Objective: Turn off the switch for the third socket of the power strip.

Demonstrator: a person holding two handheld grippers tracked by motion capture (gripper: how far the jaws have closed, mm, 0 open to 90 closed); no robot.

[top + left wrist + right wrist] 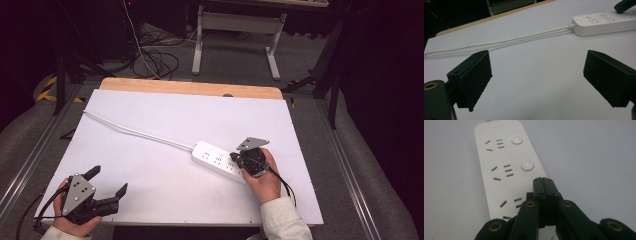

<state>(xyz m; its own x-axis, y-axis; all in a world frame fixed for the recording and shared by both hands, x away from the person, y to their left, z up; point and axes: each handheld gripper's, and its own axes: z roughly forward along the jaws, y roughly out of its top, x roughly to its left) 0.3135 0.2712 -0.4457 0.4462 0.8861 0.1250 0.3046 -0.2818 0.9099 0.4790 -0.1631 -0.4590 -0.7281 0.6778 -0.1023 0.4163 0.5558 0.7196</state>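
Note:
A white power strip [218,161] lies on the right half of the white table top [165,180], and its white cord [135,131] runs off to the far left. My right gripper [234,159] is shut with nothing between its jaws, and its tip rests over the strip's near end. In the right gripper view the joined jaws [543,181] cover the spot just below two round buttons [527,165] on the strip [499,177]; whether they touch it I cannot tell. My left gripper [107,181] is open and empty at the near left corner. Its own view [536,75] looks toward the strip [604,23] and cord [499,42].
A wooden edge [190,87] borders the table's far side. Beyond it are loose cables [155,60] on the floor and the legs of a desk frame [235,35]. The right gripper's tip [624,5] shows at the top right of the left gripper view.

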